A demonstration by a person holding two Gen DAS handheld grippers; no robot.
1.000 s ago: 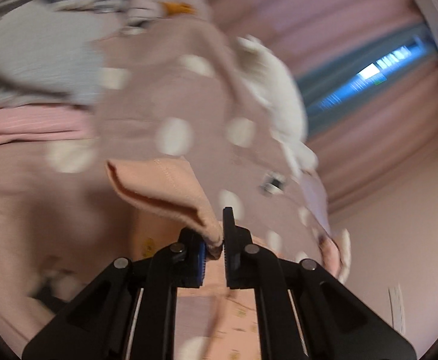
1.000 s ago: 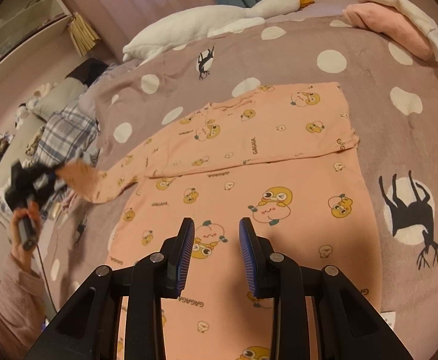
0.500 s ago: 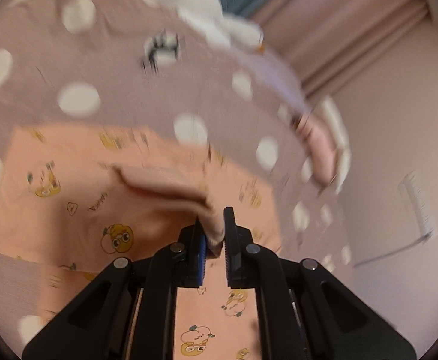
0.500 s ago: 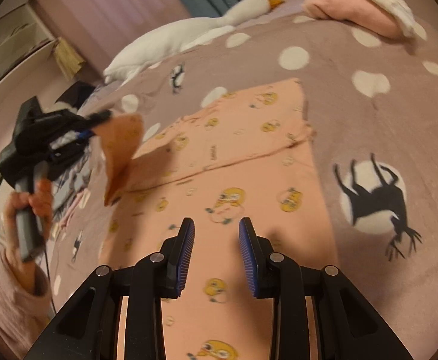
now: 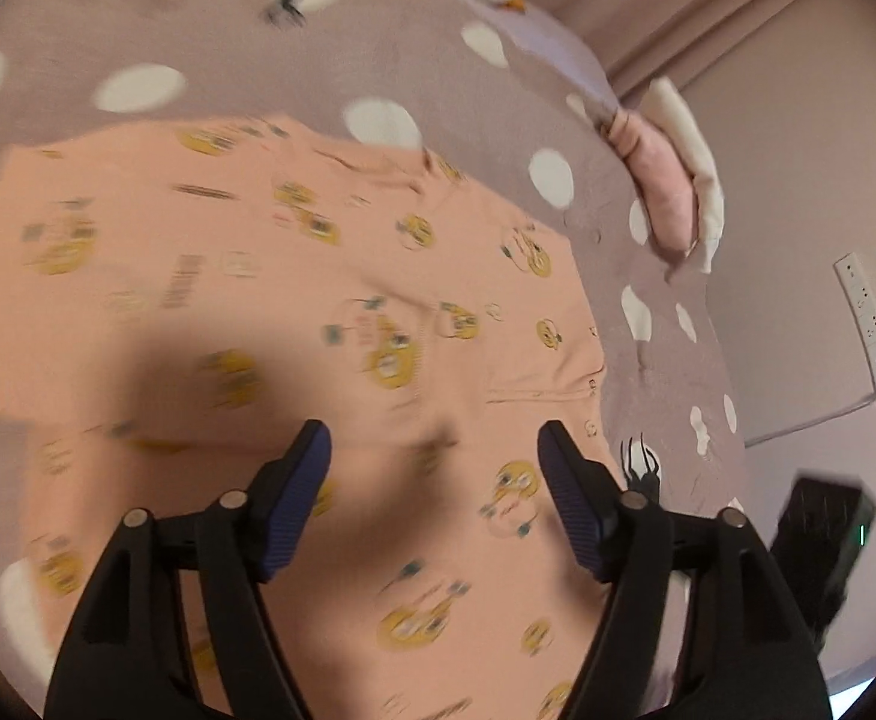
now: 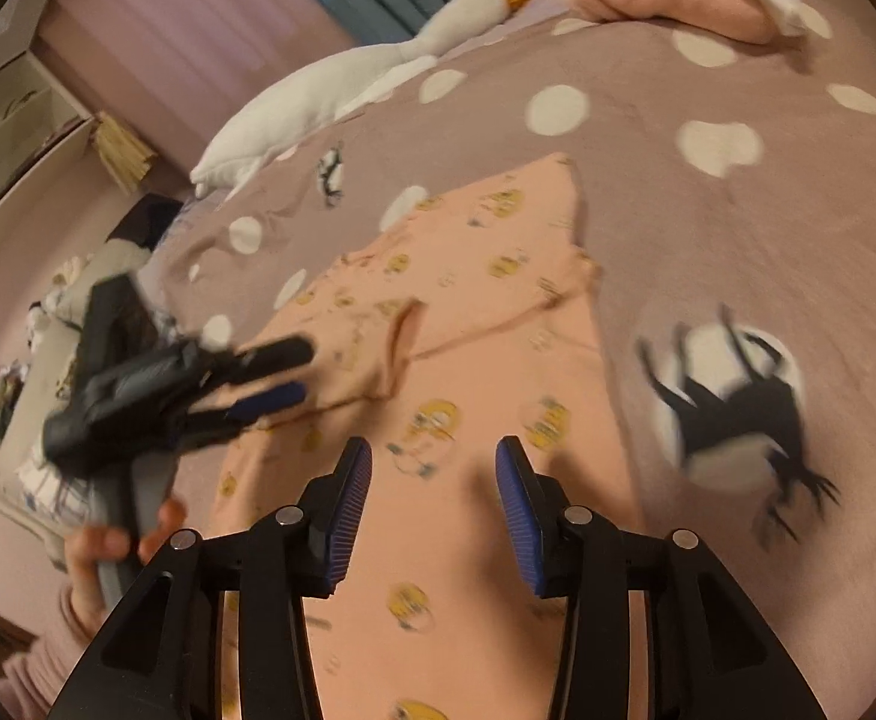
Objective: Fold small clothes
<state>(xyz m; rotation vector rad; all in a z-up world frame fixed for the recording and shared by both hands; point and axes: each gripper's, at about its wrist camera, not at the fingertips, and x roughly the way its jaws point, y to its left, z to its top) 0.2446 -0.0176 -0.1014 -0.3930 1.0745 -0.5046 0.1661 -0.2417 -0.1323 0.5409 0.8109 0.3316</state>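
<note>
left gripper (image 5: 435, 468) opening, empty | garment (image 6: 438, 372) sleeve edge free

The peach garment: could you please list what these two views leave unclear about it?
- Peach garment, left wrist view: its near edge sits behind the left gripper; prints are blurred.
- Right wrist view: the hem is cut off behind the right gripper.
- Printed lettering: too blurred to read.

Dim, warm indoor light, heavy motion blur, fisheye-bent dark edges, soft shadows on peach garment (image 5: 330, 324).
</note>
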